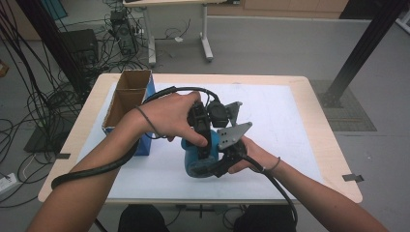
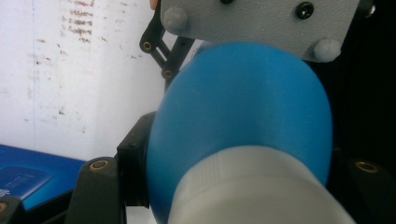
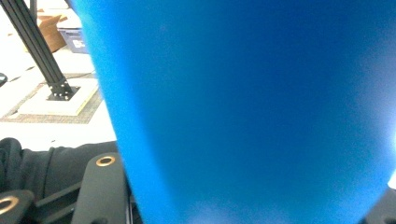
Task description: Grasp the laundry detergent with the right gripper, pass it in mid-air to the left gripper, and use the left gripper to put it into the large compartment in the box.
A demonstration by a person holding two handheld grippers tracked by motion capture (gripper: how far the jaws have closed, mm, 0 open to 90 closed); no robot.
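- Blue plastic bottle (image 3: 252, 107) sits right against the right gripper's camera, clamped between that gripper's jaws.
- Its rounded shoulder and white cap (image 2: 257, 186) lie between the left gripper's jaws, which are clenched there.
- Judging by its smooth, glossy skin, the bottle looks light, fairly stiff and slippery; the narrower cap end gives the surer hold.
- From above, left gripper (image 1: 199, 126) and right gripper (image 1: 227, 154) meet over the white table mat (image 1: 285, 116), with a cardboard box (image 1: 126, 96) to the left gripper's left.
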